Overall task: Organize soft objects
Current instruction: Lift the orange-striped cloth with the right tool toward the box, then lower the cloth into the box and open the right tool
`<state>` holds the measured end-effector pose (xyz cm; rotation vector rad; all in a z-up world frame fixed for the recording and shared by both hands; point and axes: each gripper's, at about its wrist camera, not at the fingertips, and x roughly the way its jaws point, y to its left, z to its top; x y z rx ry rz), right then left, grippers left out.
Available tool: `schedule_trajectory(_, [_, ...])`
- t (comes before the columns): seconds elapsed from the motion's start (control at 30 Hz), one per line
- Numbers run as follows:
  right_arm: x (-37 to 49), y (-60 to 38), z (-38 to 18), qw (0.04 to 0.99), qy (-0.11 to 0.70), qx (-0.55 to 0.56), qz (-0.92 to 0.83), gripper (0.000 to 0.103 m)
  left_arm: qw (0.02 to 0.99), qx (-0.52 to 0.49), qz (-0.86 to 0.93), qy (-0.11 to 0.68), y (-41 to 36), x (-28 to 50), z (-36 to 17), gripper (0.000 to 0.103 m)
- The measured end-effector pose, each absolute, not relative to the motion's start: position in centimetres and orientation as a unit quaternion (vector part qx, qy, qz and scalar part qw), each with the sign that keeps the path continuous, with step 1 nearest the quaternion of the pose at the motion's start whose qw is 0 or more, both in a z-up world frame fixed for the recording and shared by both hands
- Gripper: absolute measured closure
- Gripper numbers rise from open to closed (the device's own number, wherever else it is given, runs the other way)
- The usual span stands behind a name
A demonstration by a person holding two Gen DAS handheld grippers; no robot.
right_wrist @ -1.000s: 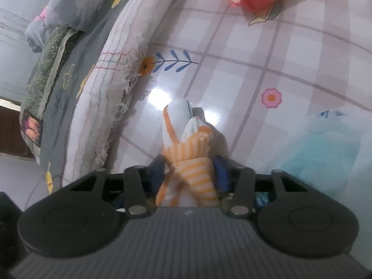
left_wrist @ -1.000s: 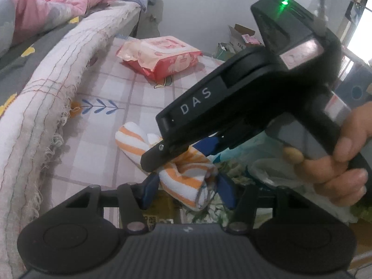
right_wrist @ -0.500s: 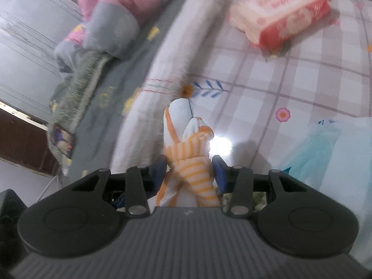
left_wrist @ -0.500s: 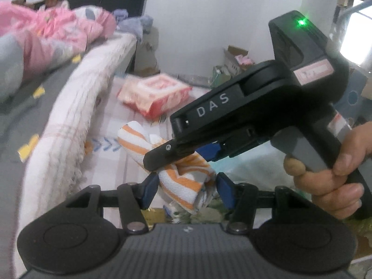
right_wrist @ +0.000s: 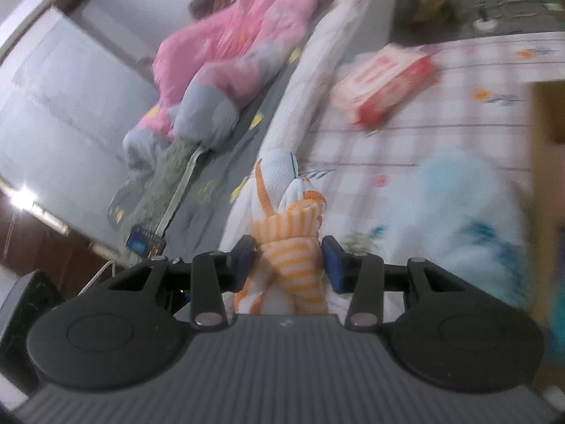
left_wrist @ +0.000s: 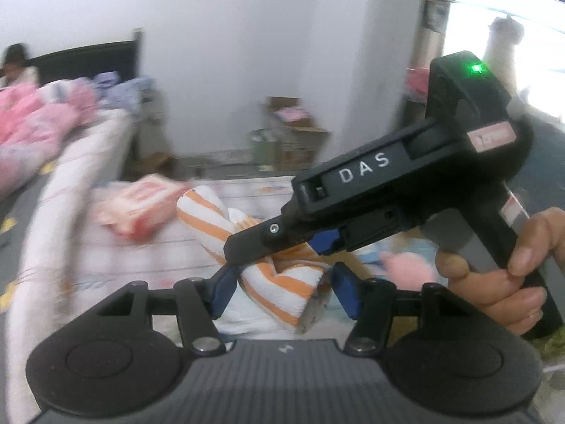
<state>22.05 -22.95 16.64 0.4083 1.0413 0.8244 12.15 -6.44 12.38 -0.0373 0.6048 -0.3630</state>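
Note:
An orange-and-white striped towel (left_wrist: 208,212), rolled into a bundle, hangs in the air over the checked mat (right_wrist: 441,120). My right gripper (right_wrist: 287,261) is shut on the towel (right_wrist: 293,219), its blue pads pressing both sides. In the left wrist view, that gripper's black housing (left_wrist: 388,190) reaches in from the right, held by a hand (left_wrist: 512,272). My left gripper (left_wrist: 284,293) straddles the lower end of the same towel. Its jaws are opening, and a small gap shows beside the right pad.
A red-and-white soft pack (right_wrist: 385,84) lies on the mat by the bed's white quilted edge (right_wrist: 317,81). Pink bedding (right_wrist: 240,42) is piled on the bed. A pale blue plush (right_wrist: 459,194) and a cardboard edge (right_wrist: 543,141) are at the right. Boxes (left_wrist: 286,130) stand against the wall.
Both grippers have risen together with the striped towel, away from the mat. More of the wall, bed and room shows. The left jaws stand slightly wider.

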Motion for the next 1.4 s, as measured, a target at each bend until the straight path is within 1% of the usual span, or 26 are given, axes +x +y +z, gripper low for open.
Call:
schedule_trajectory(0.23, [18.0, -35.4, 16.6, 0.802, 0.463, 0.241, 0.292, 0.062, 0.909, 0.017, -0.283, 0.305, -16.1, 12.3, 11.2, 0.041])
schedule_trajectory(0.37, [15.6, -41.0, 15.2, 0.811, 0.454, 0.275, 0.246, 0.062, 0.889, 0.029, -0.322, 0.325, -19.7, 12.2, 9.6, 0.04])
schedule_trajectory(0.47, [14.3, -44.3, 14.1, 0.823, 0.448, 0.28, 0.21, 0.062, 0.881, 0.036, -0.331, 0.337, -20.9, 12.1, 8.5, 0.04])
schedule_trajectory(0.7, [14.2, -48.5, 11.2, 0.853, 0.456, 0.219, 0.128, 0.062, 0.889, 0.034, -0.301, 0.342, -19.4, 12.1, 7.8, 0.04])
schedule_trajectory(0.87, [16.0, -47.4, 8.7, 0.845, 0.493, 0.152, 0.139, 0.062, 0.898, 0.021, -0.267, 0.35, -17.3, 12.7, 8.0, 0.04])
schedule_trajectory(0.97, [17.1, -45.0, 7.5, 0.838, 0.516, 0.073, 0.161, 0.061, 0.901, 0.013, -0.248, 0.355, -15.9, 12.5, 7.8, 0.04])
schedule_trajectory(1.03, [17.8, -43.2, 6.5, 0.827, 0.534, 0.023, 0.175, 0.059, 0.903, 0.008, -0.237, 0.359, -15.0, 12.2, 7.7, 0.04])
schedule_trajectory(1.1, [18.1, -42.1, 5.6, 0.816, 0.547, -0.013, 0.184, 0.053, 0.904, 0.003, -0.228, 0.362, -14.1, 12.1, 7.4, 0.04])
schedule_trajectory(1.13, [18.1, -41.8, 5.3, 0.815, 0.549, -0.025, 0.183, 0.052, 0.905, 0.001, -0.224, 0.363, -13.7, 12.0, 7.4, 0.04])
schedule_trajectory(1.2, [18.3, -41.4, 5.0, 0.815, 0.549, -0.033, 0.18, 0.05, 0.907, -0.001, -0.216, 0.363, -13.0, 11.8, 7.3, 0.04])
schedule_trajectory(1.33, [18.9, -42.6, 5.4, 0.835, 0.529, -0.01, 0.153, 0.05, 0.908, -0.01, -0.202, 0.367, -11.2, 11.4, 6.9, 0.04])
schedule_trajectory(1.37, [19.2, -42.8, 5.4, 0.839, 0.524, -0.001, 0.149, 0.05, 0.908, -0.012, -0.199, 0.368, -10.8, 11.3, 6.9, 0.04])
schedule_trajectory(1.4, [19.4, -42.9, 5.3, 0.841, 0.521, 0.007, 0.148, 0.053, 0.908, -0.014, -0.196, 0.369, -10.6, 11.2, 6.7, 0.04])
